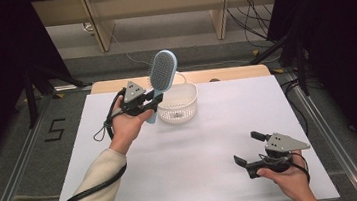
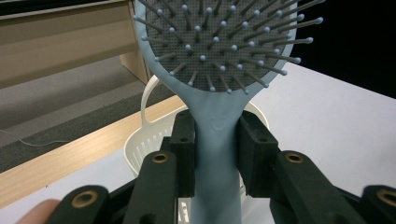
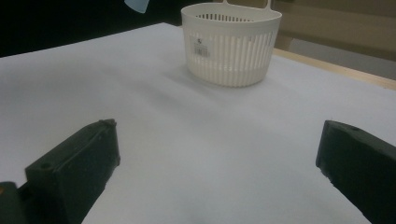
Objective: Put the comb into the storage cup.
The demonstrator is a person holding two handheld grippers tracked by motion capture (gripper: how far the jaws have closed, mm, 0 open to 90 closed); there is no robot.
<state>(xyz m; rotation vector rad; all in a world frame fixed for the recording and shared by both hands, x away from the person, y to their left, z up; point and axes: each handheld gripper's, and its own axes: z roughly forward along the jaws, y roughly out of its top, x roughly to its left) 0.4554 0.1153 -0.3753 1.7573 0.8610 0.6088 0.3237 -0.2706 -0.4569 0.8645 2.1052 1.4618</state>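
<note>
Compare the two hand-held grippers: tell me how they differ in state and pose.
The left hand-held gripper is shut on the blue hairbrush by its handle; the right hand-held gripper is wide open and holds nothing. The left is raised beside the white basket; the right sits low near the table front. Both have black jaws.

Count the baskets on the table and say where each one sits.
1. The white slatted basket stands upright at the far middle of the white table, right beside the blue hairbrush gripped in the left gripper. Nothing looks hidden.
</note>
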